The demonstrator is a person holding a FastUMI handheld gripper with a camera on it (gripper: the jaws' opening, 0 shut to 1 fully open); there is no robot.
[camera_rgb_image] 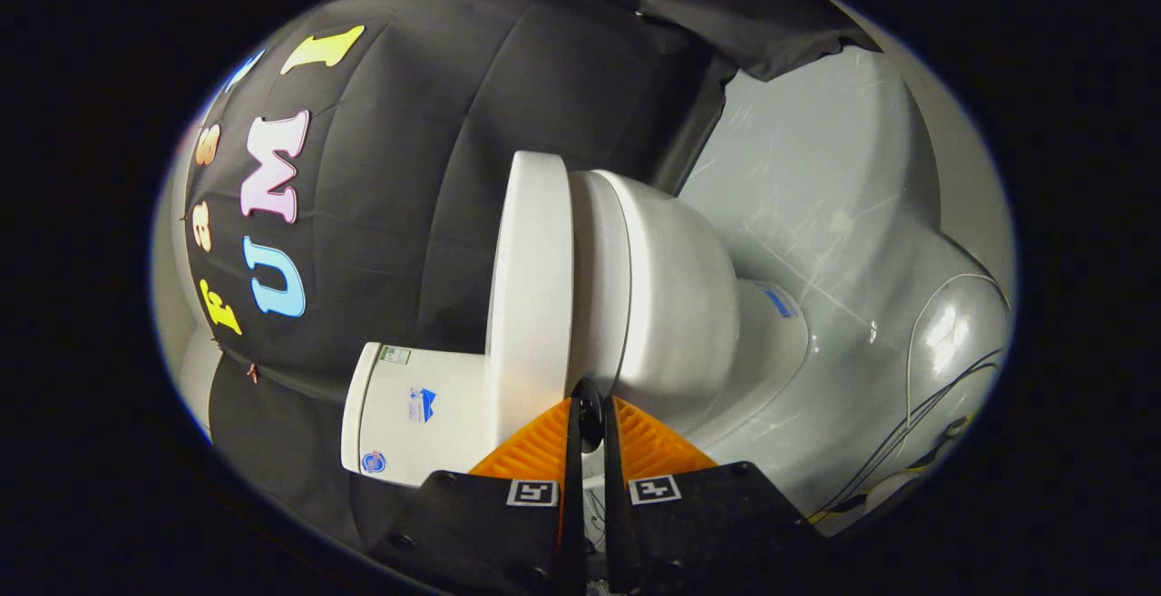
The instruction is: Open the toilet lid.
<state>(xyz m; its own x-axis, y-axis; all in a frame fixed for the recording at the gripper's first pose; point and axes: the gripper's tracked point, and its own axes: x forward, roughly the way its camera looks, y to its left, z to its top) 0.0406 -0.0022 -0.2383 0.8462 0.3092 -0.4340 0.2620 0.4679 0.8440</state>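
Toilet lid [531,288] sits just ahead of our gripper [590,415], its edge apparently pinched between nearly closed fingers, though we judge so thin a hold could slip and drop it onto the bowl [680,306].

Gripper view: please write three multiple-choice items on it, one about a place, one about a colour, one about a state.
1. Where do the tips of the tongs end?
A) at the seam between toilet lid and bowl
B) on the tank
C) among the cables

2. What colour is the toilet lid?
A) black
B) white
C) blue

3. In what state is the toilet lid?
A) lying shut along the bowl
B) swung fully open
C) taken off

Answers:
1 A: the tongs, nearly closed with a narrow gap, meet that seam.
2 B: it is as white as the bowl.
3 A: it lies flat against the bowl's rim.
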